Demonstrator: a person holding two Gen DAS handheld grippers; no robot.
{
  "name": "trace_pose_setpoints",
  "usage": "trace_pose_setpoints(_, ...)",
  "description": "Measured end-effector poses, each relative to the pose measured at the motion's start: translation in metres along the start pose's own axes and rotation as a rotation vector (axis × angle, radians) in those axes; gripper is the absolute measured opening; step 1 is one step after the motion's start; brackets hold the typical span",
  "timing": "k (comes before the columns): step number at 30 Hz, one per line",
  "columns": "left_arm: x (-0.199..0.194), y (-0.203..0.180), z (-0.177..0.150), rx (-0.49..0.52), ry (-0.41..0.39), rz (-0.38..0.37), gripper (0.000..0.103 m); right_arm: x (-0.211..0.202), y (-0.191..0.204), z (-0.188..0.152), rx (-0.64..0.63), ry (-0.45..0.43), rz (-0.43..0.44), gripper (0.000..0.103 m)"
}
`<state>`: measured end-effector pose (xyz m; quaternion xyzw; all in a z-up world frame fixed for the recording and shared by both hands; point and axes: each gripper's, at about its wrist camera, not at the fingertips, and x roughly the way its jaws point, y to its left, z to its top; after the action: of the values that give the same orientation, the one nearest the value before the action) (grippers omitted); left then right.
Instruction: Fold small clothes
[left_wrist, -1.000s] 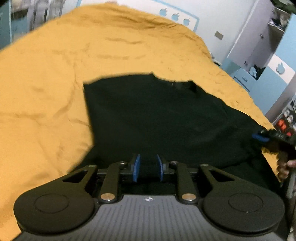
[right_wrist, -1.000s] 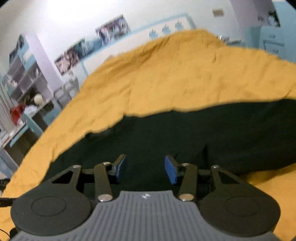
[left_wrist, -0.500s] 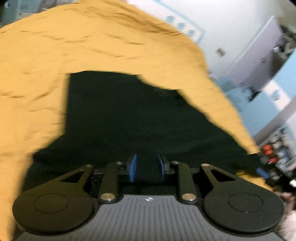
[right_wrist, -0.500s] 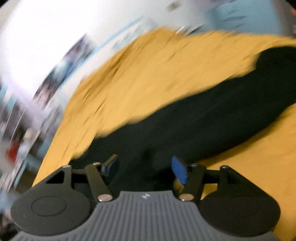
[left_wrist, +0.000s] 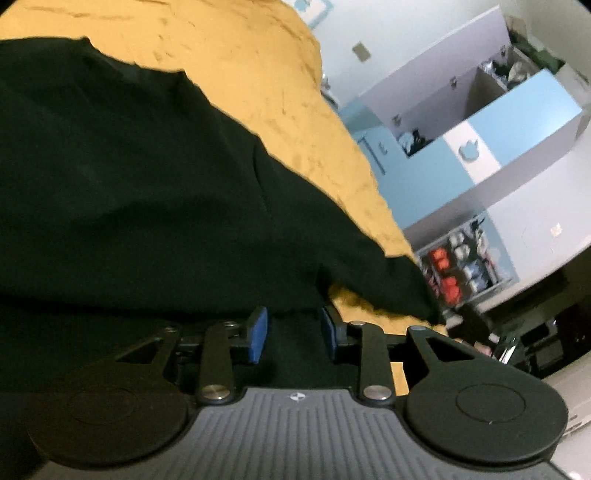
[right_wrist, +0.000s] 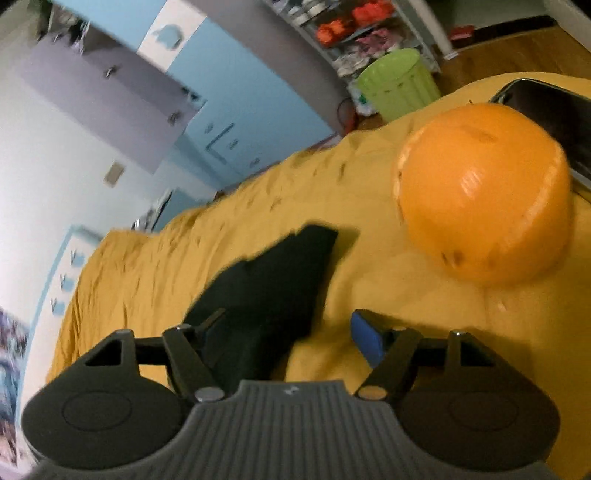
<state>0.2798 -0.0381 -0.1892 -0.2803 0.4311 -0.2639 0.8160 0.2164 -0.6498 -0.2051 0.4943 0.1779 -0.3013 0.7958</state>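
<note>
Fold barely begun, by my read. Black garment (left_wrist: 140, 177) lies mostly spread on the yellow bed (left_wrist: 258, 62). Left hand-held gripper (left_wrist: 291, 332) is narrowed on the near hem, cloth between its pads. Right hand-held gripper (right_wrist: 291, 332) is wide open, holding nothing, over a sleeve tip (right_wrist: 280, 273). Orange ball (right_wrist: 484, 192) sits far right.

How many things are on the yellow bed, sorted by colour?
Black: 2, the black garment and the dark flat device
Orange: 1, the orange ball
Total: 3 on the yellow bedspread
</note>
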Motion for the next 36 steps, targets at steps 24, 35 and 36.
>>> trace_pose_setpoints(24,-0.079,0.028,-0.016,-0.079,-0.174,-0.037,0.035,-0.143,0.207,-0.047,-0.415,-0.064,0.459,0.004)
trace_pose_setpoints(35,-0.184,0.116,-0.047,-0.285,-0.378,0.086,0.036,-0.222,0.324,-0.353,-0.580,0.386,0.902,0.004)
trace_pose_setpoints(36,-0.194,0.125,-0.049,-0.297,-0.395,0.104,0.036,-0.222,0.324,-0.387,-0.602,0.447,0.908,0.004)
